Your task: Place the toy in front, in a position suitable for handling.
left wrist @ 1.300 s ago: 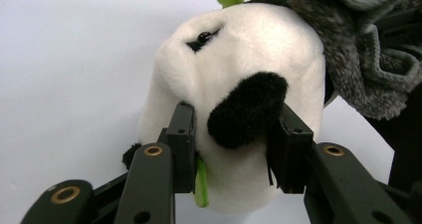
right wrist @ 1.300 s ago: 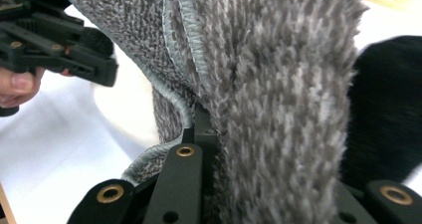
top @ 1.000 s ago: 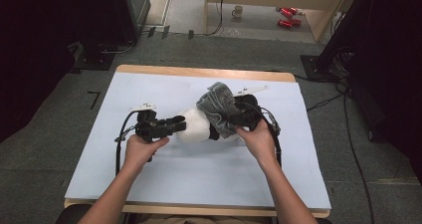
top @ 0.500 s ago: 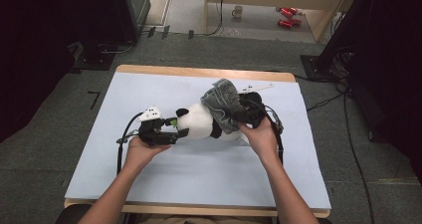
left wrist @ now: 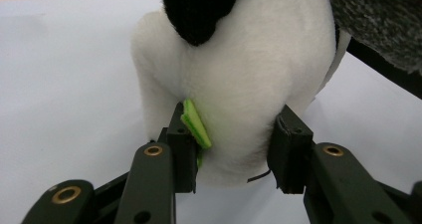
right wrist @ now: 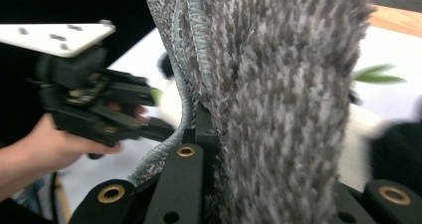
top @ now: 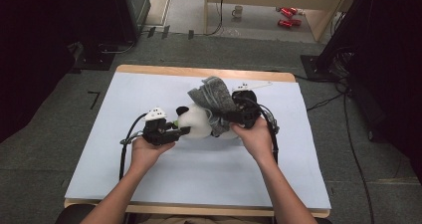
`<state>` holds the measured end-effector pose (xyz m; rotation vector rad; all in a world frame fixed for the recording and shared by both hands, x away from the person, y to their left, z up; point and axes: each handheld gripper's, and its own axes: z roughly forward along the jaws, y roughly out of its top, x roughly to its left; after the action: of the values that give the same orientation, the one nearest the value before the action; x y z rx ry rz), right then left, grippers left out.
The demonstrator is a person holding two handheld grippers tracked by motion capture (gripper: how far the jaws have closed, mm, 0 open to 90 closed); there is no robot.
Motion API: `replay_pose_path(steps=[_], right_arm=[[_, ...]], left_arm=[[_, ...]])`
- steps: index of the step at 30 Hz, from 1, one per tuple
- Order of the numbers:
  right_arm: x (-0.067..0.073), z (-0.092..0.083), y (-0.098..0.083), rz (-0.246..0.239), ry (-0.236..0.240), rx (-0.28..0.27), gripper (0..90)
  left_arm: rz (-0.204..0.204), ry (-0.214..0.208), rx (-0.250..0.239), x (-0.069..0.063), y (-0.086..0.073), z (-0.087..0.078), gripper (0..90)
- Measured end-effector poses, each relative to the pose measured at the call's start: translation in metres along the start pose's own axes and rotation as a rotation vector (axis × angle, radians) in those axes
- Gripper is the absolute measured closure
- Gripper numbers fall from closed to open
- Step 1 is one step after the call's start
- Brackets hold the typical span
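A black-and-white panda plush [top: 195,123] lies mid-table on the pale mat [top: 199,179]. My left gripper [top: 181,130] comes at it from the left; its jaws have just been closing. In the left gripper view the pads press into the plush's white body [left wrist: 249,74] on both sides of my left gripper [left wrist: 234,139], with a green felt leaf [left wrist: 195,124] by the left jaw. My right gripper [top: 226,117] is shut on a grey fuzzy cloth [top: 215,97], held up over the plush's right end. The cloth [right wrist: 278,84] hangs between the jaws of my right gripper [right wrist: 268,149].
The table's wooden far edge [top: 199,71] borders grey floor. A mug [top: 238,11] and red items [top: 286,16] lie on the floor behind. Cables [top: 343,114] trail off right, and dark equipment [top: 124,10] stands at the back left. The left hand's gripper [right wrist: 94,99] appears in the right gripper view.
The right gripper has raised the grey cloth off the plush, uncovering more of its white body. The left gripper's jaws widened, then came in on the plush's near end.
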<state>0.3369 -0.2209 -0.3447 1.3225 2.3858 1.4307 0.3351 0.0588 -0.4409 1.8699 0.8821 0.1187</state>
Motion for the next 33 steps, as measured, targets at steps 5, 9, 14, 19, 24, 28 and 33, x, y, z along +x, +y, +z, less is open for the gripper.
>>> replay_pose_path(steps=[5, 9, 14, 19, 24, 28, 33], right_arm=[[0.025, 0.009, 0.001, -0.023, 0.097, -0.004, 80.0], [0.038, 0.026, -0.003, -0.054, 0.118, 0.017, 80.0], [0.026, 0.046, -0.014, -0.073, 0.022, 0.060, 79.9], [0.016, 0.045, -0.016, -0.091, -0.029, 0.063, 79.8], [0.005, 0.042, -0.017, -0.084, -0.087, 0.087, 79.3], [-0.012, 0.035, -0.019, -0.051, -0.126, 0.094, 79.5], [-0.025, 0.025, -0.018, -0.015, -0.128, 0.077, 79.7]], left_arm=[[-0.013, 0.002, 0.002, -0.004, 0.002, -0.001, 61.4], [-0.014, -0.001, 0.004, -0.009, 0.003, -0.002, 61.6], [-0.020, 0.014, 0.029, -0.012, 0.003, -0.001, 63.0], [-0.053, 0.017, 0.045, -0.006, 0.003, -0.001, 64.1], [-0.076, 0.025, 0.068, 0.001, 0.002, -0.002, 64.1], [-0.086, 0.012, 0.063, 0.004, 0.002, -0.002, 64.1], [-0.096, 0.002, 0.058, 0.006, 0.003, -0.002, 64.2]])
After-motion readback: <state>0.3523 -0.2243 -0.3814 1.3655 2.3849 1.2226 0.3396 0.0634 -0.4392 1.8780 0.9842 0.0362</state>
